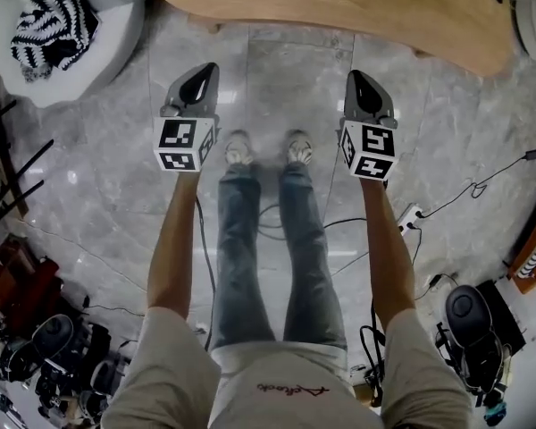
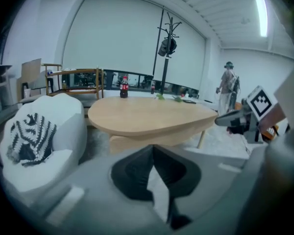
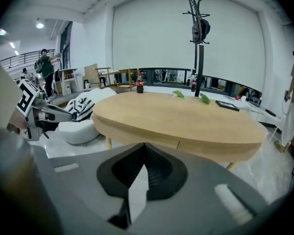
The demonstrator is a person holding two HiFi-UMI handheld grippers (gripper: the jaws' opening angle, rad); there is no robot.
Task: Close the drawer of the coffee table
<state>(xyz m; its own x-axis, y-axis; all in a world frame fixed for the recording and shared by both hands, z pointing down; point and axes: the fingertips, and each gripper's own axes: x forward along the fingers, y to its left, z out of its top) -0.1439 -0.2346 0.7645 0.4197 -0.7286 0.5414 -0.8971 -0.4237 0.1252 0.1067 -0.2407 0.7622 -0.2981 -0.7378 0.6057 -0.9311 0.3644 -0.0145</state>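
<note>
The person holds the left gripper [image 1: 196,80] and the right gripper [image 1: 364,86] out over the floor, short of the coffee table [image 3: 186,116] and touching nothing. Both sets of jaws are pressed fully together with nothing between them. In the right gripper view the drawer [image 3: 159,139] appears to sit flush in the band under the tabletop, marked only by a thin seam. The closing therefore seems done, with little left beyond standing clear.
</note>
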